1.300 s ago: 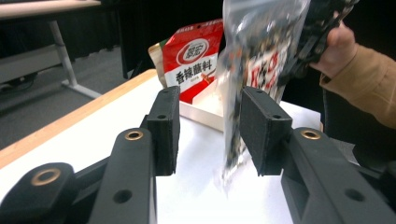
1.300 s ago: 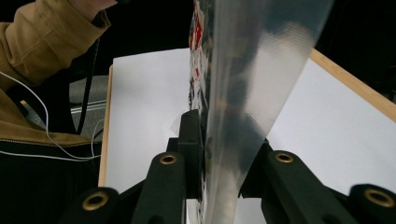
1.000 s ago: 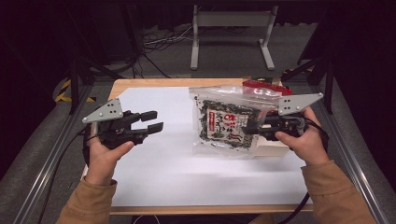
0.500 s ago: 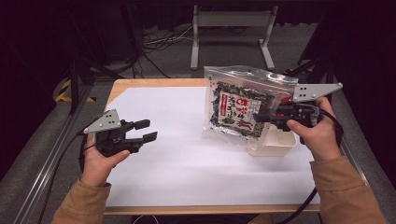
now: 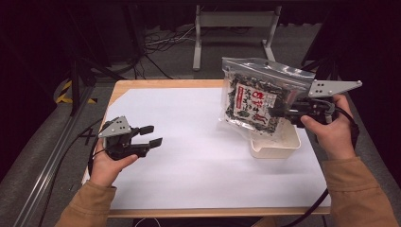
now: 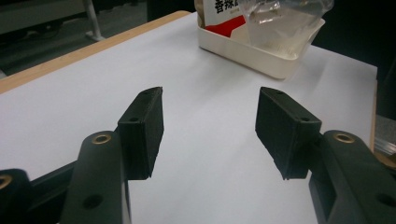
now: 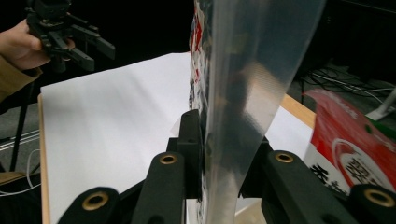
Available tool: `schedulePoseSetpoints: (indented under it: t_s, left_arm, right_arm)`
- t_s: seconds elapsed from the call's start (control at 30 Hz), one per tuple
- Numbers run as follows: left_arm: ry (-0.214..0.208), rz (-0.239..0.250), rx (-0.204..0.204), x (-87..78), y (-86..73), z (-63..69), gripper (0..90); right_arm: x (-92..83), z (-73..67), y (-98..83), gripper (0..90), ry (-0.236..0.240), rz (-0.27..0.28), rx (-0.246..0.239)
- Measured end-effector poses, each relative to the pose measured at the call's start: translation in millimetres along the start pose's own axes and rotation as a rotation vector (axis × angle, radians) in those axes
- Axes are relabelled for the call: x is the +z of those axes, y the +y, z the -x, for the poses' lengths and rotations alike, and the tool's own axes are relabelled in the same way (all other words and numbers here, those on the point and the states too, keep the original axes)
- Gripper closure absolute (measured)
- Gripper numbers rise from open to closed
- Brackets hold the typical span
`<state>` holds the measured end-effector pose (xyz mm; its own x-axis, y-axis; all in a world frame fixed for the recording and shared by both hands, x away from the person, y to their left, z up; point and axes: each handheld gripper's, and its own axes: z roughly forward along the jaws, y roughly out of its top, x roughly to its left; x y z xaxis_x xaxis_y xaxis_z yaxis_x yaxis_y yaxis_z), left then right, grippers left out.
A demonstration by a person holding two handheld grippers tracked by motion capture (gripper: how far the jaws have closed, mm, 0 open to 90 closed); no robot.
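A table [image 5: 165,85] covered by a white sheet of paper [image 5: 198,156] is seen from above, with dark floor and cables beyond its far edge. At the right, a clear plastic bag [image 5: 257,101] of dark dried food with a red-and-white label is held up in the air by the right gripper [image 5: 276,112]. The bag's right edge is clamped between the jaws, and the bag hangs tilted above the right part of the table. In the right gripper view, the bag [image 7: 243,102] is seen edge-on, pinched between the two black jaws, which are set narrow on the plastic.

Directly below the lifted bag, a shallow white tray [image 5: 279,144] rests on the paper near the right edge of the table. In the left gripper view, the tray [image 6: 252,51] is seen at the far side, with the bottom of the bag over it.

At the near left, the left gripper [image 5: 153,135] is held above the paper, well apart from the bag and the tray. Its jaws are wide apart and have just been opening, and nothing lies between them. White paper is seen through the gap in the left gripper view.
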<state>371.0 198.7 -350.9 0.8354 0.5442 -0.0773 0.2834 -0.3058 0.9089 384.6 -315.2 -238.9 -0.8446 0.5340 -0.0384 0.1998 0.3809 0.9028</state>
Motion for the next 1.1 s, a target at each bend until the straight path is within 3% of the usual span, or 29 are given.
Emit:
schedulePoseSetpoints:
  t_s: [0.57, 0.77, 1.07, 1.1]
  left_arm:
    - [0.038, -0.012, -0.026, 2.2, -11.2, -10.5, 40.4]
    - [0.033, -0.008, -0.049, 3.5, -14.9, -13.0, 38.9]
    - [0.053, -0.017, 0.0, 2.6, -19.2, -12.4, 36.8]
    - [0.053, -0.022, 0.005, 1.0, -22.4, -12.0, 36.7]
  right_arm:
    - [-21.6, 19.2, -15.2, 75.5, -0.134, -0.015, 0.037]
    - [-23.7, 23.4, -21.2, 75.5, -0.182, -0.03, 0.08]
    - [-24.8, 28.1, -31.2, 75.5, -0.211, -0.029, 0.11]
    - [-25.0, 29.2, -35.5, 75.5, -0.219, -0.026, 0.131]
